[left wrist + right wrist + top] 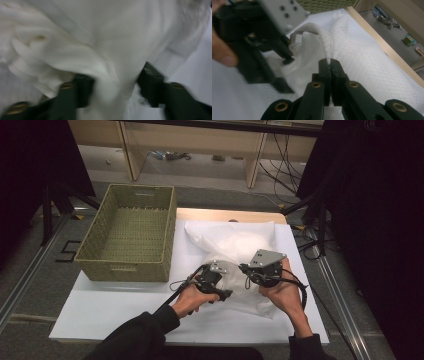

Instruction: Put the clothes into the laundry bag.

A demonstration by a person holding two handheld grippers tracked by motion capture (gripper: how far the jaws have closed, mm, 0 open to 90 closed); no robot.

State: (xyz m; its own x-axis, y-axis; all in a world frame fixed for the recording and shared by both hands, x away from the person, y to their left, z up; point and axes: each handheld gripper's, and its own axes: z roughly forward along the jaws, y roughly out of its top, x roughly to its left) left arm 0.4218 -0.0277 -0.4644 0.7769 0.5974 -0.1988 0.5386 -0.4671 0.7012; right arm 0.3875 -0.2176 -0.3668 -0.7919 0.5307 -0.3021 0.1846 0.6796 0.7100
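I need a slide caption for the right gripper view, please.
Right tongs shut on a white mesh garment's rolled edge; left tongs alongside.

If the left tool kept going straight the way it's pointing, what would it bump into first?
The white garment. A fold of it already lies between the left tool's jaws, which stand apart around it. The picture is blurred, so depth is a guess.

Light: dim room, brightest on the white table (125, 312).
Edges: high view's sides sink into black.
Blur: left gripper view smeared; right gripper view's near-left soft.
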